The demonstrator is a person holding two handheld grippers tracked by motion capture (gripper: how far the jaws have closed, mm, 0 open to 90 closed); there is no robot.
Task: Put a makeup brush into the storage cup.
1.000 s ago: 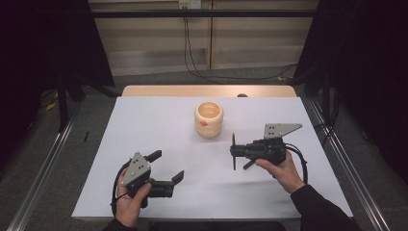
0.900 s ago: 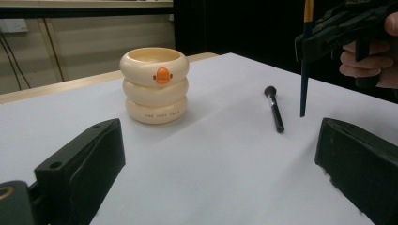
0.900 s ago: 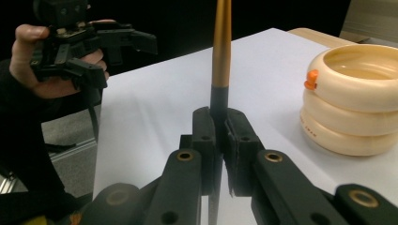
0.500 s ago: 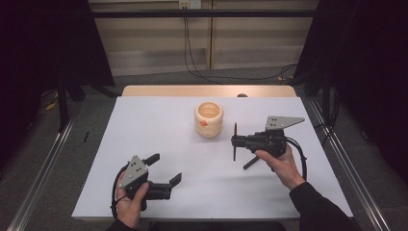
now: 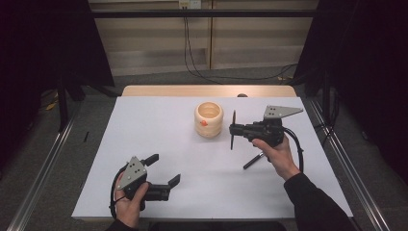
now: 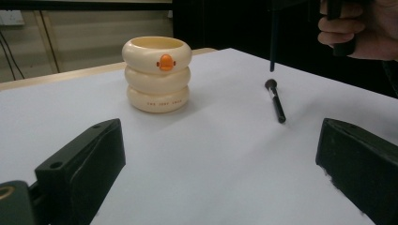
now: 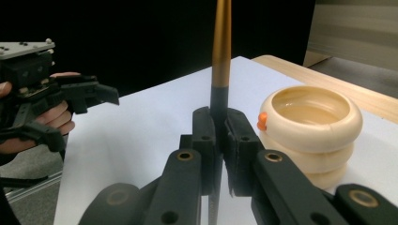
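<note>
Jaws: left gripper [image 5: 163,172] wide apart, empty, resting low at the near edge of the table [image 5: 159,120]. Right gripper [image 5: 233,130] clamped on a slim brush [image 7: 220,56], held upright. A second brush [image 5: 253,160] lies on the table under the right hand [image 5: 278,155]. Over the last second the right gripper has carried its brush from mid-table toward the cup [image 5: 209,119], now just beside it. Judged: insertion into the cup comes next; lift above the rim first.
</note>
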